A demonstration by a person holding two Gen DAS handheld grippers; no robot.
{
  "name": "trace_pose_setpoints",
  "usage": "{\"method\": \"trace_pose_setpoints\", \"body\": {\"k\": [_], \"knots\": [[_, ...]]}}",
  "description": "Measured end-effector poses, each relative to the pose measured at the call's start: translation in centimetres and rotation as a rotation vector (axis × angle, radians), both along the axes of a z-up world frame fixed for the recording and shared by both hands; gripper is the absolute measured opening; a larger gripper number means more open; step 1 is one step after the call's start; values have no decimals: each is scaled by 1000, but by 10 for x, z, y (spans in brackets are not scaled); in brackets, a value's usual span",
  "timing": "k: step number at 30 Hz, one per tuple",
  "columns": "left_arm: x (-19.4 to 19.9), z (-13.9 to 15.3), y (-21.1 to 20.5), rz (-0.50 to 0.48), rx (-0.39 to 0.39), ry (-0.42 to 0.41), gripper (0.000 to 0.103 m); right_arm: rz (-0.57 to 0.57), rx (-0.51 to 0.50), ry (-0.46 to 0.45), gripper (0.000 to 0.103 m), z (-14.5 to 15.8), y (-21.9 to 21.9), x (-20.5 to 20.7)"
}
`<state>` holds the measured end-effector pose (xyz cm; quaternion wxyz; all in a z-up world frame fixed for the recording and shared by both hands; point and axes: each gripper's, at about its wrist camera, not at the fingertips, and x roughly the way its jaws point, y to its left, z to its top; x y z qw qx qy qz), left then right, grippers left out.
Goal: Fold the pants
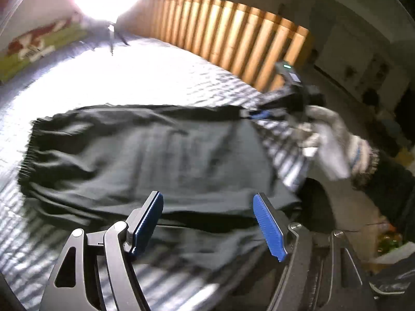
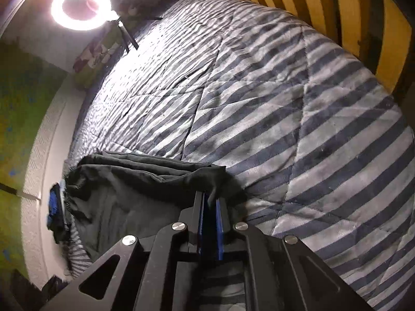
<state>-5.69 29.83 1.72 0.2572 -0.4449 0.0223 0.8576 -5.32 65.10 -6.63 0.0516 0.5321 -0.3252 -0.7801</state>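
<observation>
Striped in grey and dark blue, the quilted bed cover [image 2: 298, 119] fills most of both views, with a slatted wooden headboard [image 1: 233, 36] along its far side and a bright ring light [image 2: 81, 6] on a small stand at one corner. A green printed cushion or box [image 1: 31, 49] lies beyond the light; which it is cannot be told.

On the cover lie the black pants [image 1: 145, 160], already doubled into a broad, layered slab with the gathered waistband at the left edge in the left wrist view. Several stacked folds show along the far edge in the right wrist view.

At the far right corner of the cloth a gloved hand [image 1: 332, 145] holds the right claw [image 2: 210, 215], whose blue pads are pressed nearly together and pinch a corner of the black fabric. The left claw [image 1: 215, 223] hangs over the near edge of the pants with its pads spread wide and nothing between them; that view is blurred.

By my judgement a fold has just been laid and the cloth let go on the left side, while the right still pins its corner. The next move likely calls for the left claw to take a fresh edge, low and square to the hem, so both corners can be carried over together without dragging the layers beneath out of line.
</observation>
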Motion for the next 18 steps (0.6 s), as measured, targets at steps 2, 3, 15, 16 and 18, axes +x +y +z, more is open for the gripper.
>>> {"method": "trace_pose_setpoints", "body": {"k": [2, 3, 15, 16, 18], "knots": [[-3, -3, 0, -8, 7, -7, 75, -15, -23, -10, 36, 6, 4, 17], [-3, -5, 3, -20, 9, -8, 75, -10, -30, -5, 36, 11, 4, 30], [27, -40, 100, -322, -131, 93, 75, 138, -195, -76, 36, 3, -83, 161], [29, -42, 100, -337, -131, 90, 75, 149, -198, -70, 36, 3, -90, 164], [33, -47, 102, -363, -144, 84, 76, 149, -190, -63, 23, 3, -97, 166]]}}
